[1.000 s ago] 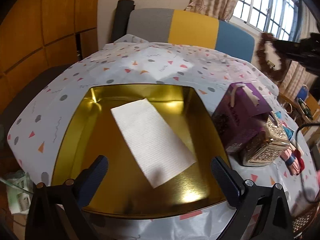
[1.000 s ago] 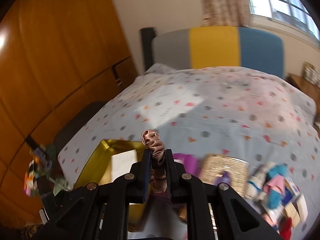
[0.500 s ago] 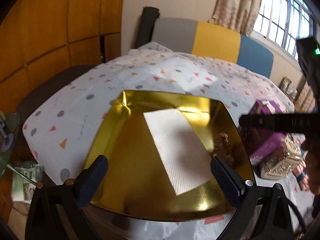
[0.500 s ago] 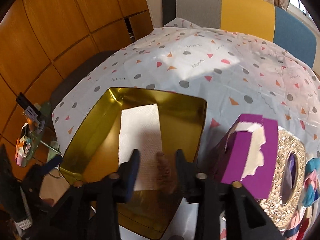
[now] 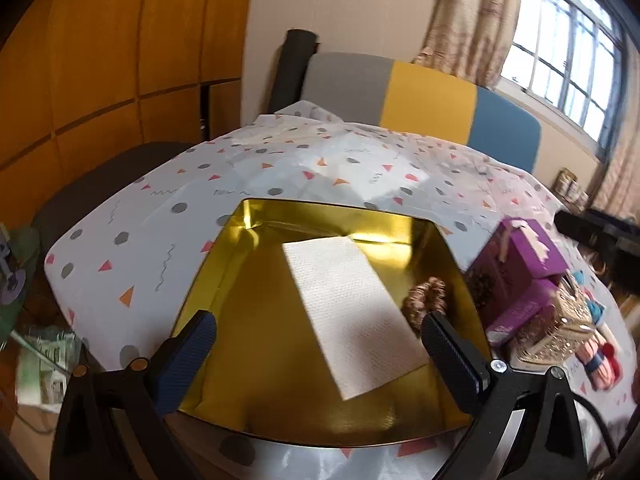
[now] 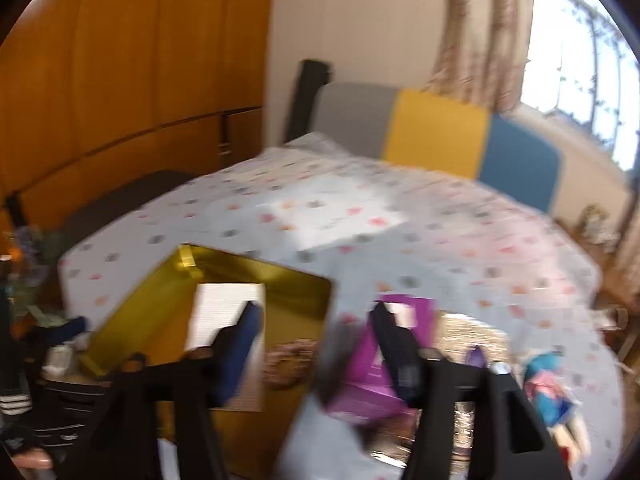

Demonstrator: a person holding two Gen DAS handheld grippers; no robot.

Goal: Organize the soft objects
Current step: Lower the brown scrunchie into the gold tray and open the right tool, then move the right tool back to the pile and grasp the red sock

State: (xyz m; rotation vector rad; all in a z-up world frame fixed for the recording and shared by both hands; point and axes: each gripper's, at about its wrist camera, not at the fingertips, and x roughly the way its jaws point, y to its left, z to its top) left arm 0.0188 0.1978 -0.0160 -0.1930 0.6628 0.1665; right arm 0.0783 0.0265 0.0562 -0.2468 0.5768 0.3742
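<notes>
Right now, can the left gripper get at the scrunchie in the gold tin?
Probably yes. The left gripper is open above the gold tin, which has no lid. The scrunchie lies uncovered beside the white paper towel, just past the gripper's right finger.

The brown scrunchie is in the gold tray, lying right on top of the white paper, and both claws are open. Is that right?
Not quite. The scrunchie is in the tray, but it lies on the bare gold bottom beside the paper, at the paper's right edge, not on top of it. The left wrist view shows this. Both the left claw and right claw are open.
</notes>
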